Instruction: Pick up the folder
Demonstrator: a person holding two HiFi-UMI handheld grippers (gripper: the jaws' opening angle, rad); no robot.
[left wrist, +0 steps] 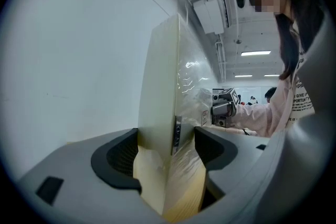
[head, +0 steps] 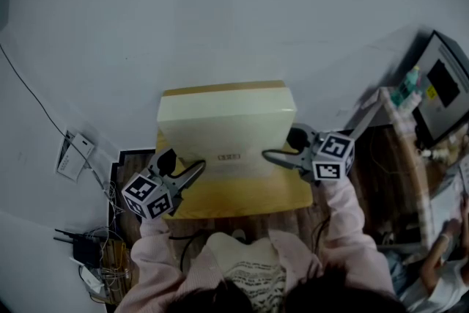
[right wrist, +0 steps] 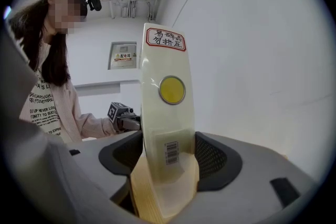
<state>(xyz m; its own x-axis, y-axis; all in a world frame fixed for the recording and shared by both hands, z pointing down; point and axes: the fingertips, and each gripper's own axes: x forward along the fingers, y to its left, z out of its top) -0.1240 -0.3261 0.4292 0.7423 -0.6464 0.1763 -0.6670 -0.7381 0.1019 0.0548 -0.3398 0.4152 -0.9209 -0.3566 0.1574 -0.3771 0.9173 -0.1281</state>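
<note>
Cream folder (head: 227, 124) stands over the wooden surface (head: 242, 203), its ends clamped in the fingers of the left gripper (head: 195, 171) and right gripper (head: 270, 156); best raised evenly, kept level.

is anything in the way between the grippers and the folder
Nothing visible is. The left gripper has its jaws closed on one end of the folder, and the right gripper on the other end. The pads sit against the folder's sides with no other object in between.
</note>
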